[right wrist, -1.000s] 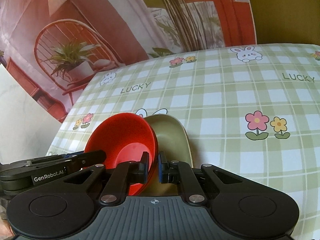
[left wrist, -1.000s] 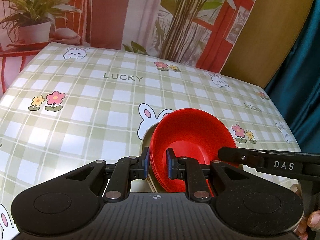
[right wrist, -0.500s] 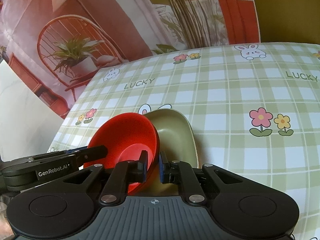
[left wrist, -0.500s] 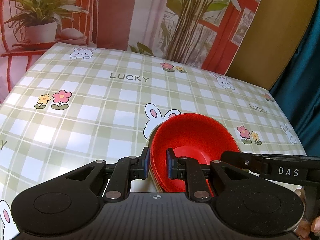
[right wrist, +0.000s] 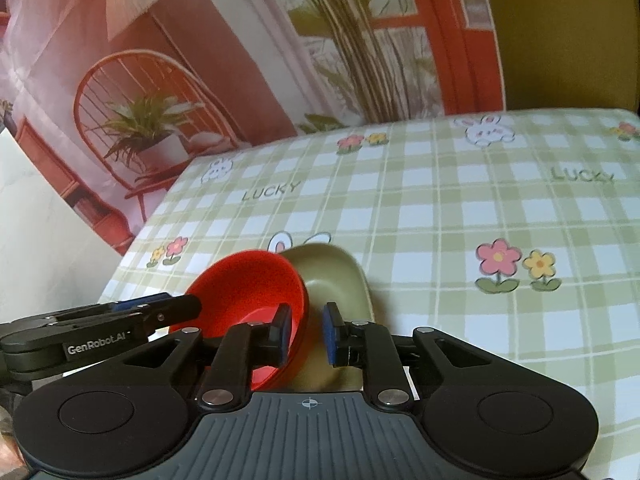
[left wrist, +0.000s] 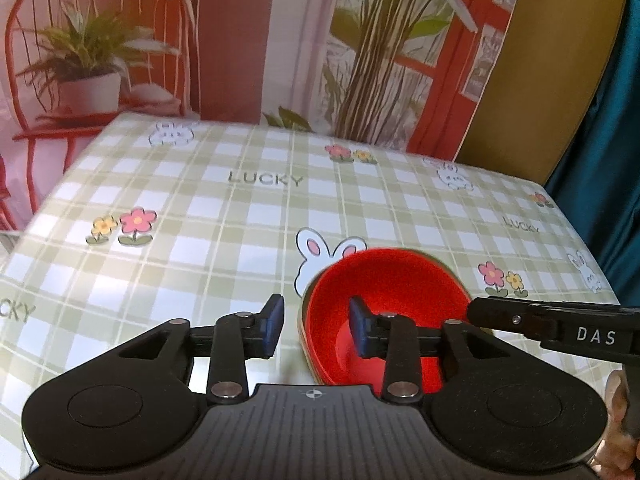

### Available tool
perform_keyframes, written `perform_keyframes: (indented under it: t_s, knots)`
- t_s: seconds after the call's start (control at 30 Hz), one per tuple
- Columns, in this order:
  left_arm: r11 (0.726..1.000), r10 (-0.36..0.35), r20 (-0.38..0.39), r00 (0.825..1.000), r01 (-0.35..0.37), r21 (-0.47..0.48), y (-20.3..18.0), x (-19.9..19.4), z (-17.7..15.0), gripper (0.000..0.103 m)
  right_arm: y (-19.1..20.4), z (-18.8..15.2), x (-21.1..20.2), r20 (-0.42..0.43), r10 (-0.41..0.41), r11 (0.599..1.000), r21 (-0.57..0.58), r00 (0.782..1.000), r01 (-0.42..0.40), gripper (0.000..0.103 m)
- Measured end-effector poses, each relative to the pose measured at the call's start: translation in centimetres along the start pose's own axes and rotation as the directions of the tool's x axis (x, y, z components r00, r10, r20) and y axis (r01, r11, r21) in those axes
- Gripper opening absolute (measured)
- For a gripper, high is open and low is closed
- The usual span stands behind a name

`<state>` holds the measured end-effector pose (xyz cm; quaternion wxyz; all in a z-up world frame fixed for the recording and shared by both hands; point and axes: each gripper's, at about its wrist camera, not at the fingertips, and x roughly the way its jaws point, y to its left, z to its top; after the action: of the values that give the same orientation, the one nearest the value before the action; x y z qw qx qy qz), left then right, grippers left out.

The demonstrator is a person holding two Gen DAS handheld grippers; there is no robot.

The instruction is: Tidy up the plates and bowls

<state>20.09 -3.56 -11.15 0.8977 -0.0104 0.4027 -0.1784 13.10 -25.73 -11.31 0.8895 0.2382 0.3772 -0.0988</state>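
Observation:
A red bowl (left wrist: pixel 384 296) (right wrist: pixel 248 292) rests in an olive-green dish (right wrist: pixel 340 280) on the checked tablecloth. My left gripper (left wrist: pixel 316 328) straddles the bowl's left rim. Its jaws are opening, one blue pad outside the bowl and one inside, neither pressing on it. My right gripper (right wrist: pixel 308 332) straddles the bowl's right rim with a narrower gap. Its jaws are opening too, and the pads stand just off the rim. Each gripper shows in the other's view: the right gripper (left wrist: pixel 560 324) and the left gripper (right wrist: pixel 100 328).
The tablecloth (left wrist: pixel 200 240) carries rabbits, flowers and the word LUCKY. A printed backdrop (left wrist: pixel 240 40) of a chair and plants hangs behind the table's far edge. A teal curtain (left wrist: pixel 616 120) hangs on the right. Part of a person's hand (left wrist: pixel 620 400) shows at the lower right.
Both grippers' jaws have parted from the red bowl's rim, the left one much wider. The bowl has settled lower into the olive dish.

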Motion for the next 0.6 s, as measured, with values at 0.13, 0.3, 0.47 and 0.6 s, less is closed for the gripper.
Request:
perform_keyframes:
  t_s: [0.13, 0.3, 0.47, 0.6]
  knots:
    - [0.999, 0.027, 0.025, 0.999, -0.028, 0.027, -0.4, -1.0, 0.3, 0.038, 0.0, 0.3, -1.4, 0.046, -0.016, 1.000, -0.009, 0.999, 0.017, 0.018]
    - [0.997, 0.048, 0.073, 0.996, -0.052, 0.049, -0.7, -2.7, 1.2, 0.040, 0.3, 1.0, -3.9, 0.122, -0.026, 0.999, -0.039, 0.992, 0.031, 0.028]
    - [0.995, 0.067, 0.158, 0.985, -0.077, 0.062, -1.2, -5.6, 2.9, 0.056, 1.1, 2.2, -7.3, 0.215, -0.046, 0.993, -0.095, 0.975, 0.068, 0.033]
    - [0.994, 0.076, 0.226, 0.971, -0.091, 0.059, -1.8, -8.5, 4.5, 0.066, 1.7, 3.4, -10.8, 0.306, -0.051, 0.989, -0.118, 0.951, 0.091, 0.051]
